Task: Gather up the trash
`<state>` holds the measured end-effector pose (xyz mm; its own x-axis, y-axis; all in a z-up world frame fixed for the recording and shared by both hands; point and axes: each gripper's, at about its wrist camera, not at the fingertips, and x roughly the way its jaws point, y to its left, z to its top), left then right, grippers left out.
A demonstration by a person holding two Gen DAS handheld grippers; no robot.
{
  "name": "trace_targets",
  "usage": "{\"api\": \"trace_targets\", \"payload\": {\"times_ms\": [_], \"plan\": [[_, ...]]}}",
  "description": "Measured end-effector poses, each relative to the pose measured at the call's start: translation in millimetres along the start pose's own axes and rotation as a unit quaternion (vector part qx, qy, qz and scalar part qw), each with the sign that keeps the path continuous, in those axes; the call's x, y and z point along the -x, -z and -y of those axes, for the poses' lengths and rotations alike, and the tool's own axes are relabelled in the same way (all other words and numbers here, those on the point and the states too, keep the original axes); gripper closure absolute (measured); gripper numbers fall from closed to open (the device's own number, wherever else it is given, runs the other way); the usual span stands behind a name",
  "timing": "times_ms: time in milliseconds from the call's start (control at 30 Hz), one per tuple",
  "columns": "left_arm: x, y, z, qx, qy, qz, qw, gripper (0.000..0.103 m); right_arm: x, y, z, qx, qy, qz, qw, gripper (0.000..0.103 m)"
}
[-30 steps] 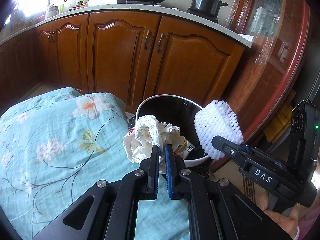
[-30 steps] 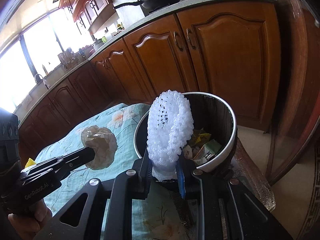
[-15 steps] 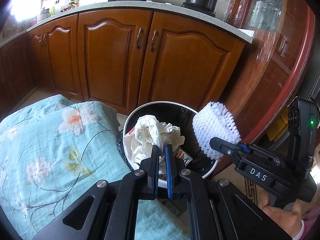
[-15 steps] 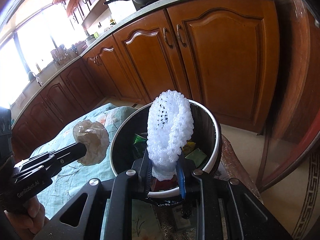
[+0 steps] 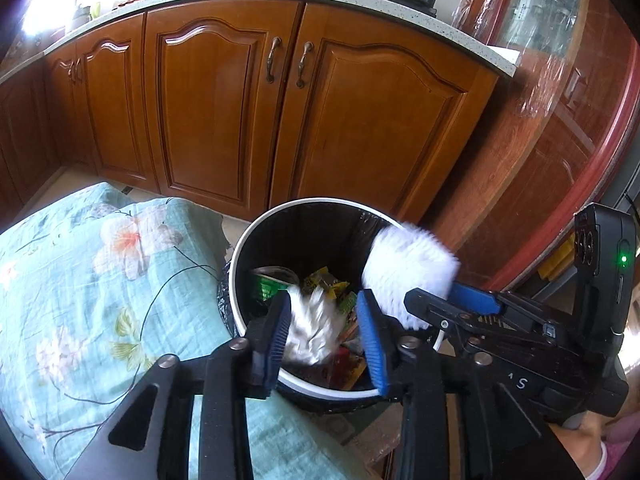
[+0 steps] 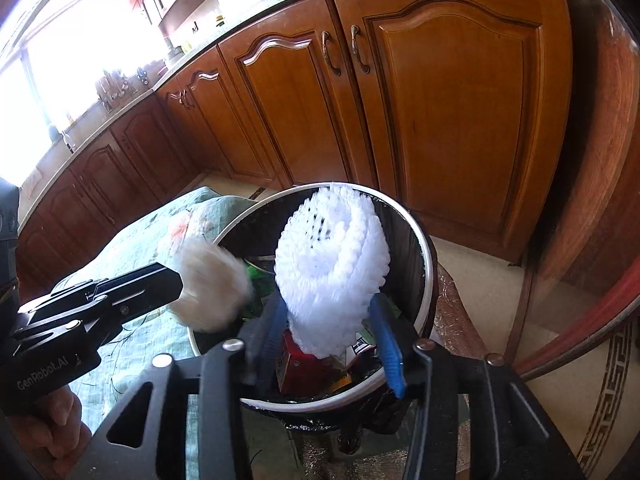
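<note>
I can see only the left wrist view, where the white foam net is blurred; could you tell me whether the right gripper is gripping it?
Observer: It seems not. The right wrist view shows the right gripper open wide, with the foam net between its fingers, above the bin.
Operator: Thank you. What lies under the net?
Observer: A red carton, inside the bin.
Operator: And where is my paper wad from that side?
Observer: The paper wad is blurred, just off the left gripper tip, over the bin's left rim.
</note>
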<state>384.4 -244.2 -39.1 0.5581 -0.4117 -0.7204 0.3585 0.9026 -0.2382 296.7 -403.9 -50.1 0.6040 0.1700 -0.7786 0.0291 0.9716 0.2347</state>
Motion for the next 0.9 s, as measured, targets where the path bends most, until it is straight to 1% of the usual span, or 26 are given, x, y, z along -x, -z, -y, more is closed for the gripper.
{"api": "trace_targets", "payload": {"times_ms": [100,267,333,367,400,433,500,533,567,633,667,733,900], "plan": [[2.8,1.1,-4.1,0.007,-0.002,0.004,1.0,0.063,2.1,0.7,2.7,-0.003,0.0,0.003,1.0,0.048],[18.0,16.2,-16.8,0.023,-0.007,0.016,0.9996,0.054,11.8,8.9,3.5,-0.016,-0.009,0.014,1.0,0.047],[26.9,24.3,-23.3,0.033,-0.009,0.022,0.9992,0.051,17.7,12.4,1.2,-0.02,-0.014,0.022,0.999,0.04],[31.3,28.3,-26.1,0.036,-0.01,0.026,0.999,0.049,22.0,15.2,-0.6,-0.022,-0.017,0.03,0.999,0.038],[35.9,32.5,-29.2,0.04,-0.01,0.029,0.9987,0.048,27.9,18.4,-3.4,-0.024,-0.02,0.042,0.999,0.034],[40.7,37.5,-32.0,0.043,-0.009,0.032,0.9985,0.048,32.5,21.0,-6.4,-0.026,-0.022,0.051,0.998,0.027],[51.3,47.3,-38.1,0.048,-0.008,0.04,0.998,0.046,44.0,27.9,-13.2,-0.03,-0.028,0.072,0.997,0.017],[57.2,52.0,-40.9,0.05,-0.011,0.044,0.9977,0.042,48.1,29.1,-16.5,-0.032,-0.031,0.081,0.996,0.013],[63.8,57.5,-43.3,0.052,-0.013,0.049,0.9974,0.037,52.9,32.0,-20.0,-0.035,-0.034,0.09,0.995,0.012],[76.4,69.0,-47.4,0.059,-0.015,0.057,0.9965,0.033,61.1,38.1,-28.0,-0.039,-0.04,0.103,0.993,0.006],[82.5,74.8,-49.3,0.061,-0.016,0.061,0.9961,0.03,64.4,41.0,-31.5,-0.04,-0.044,0.108,0.992,0.005],[96.0,87.6,-55.5,0.065,-0.018,0.068,0.9954,0.028,70.7,48.2,-39.4,-0.042,-0.047,0.117,0.991,0.003],[131.6,117.3,-65.4,0.076,-0.025,0.096,0.9921,0.023,83.0,65.5,-59.0,-0.04,-0.058,0.127,0.989,0.002]]}}
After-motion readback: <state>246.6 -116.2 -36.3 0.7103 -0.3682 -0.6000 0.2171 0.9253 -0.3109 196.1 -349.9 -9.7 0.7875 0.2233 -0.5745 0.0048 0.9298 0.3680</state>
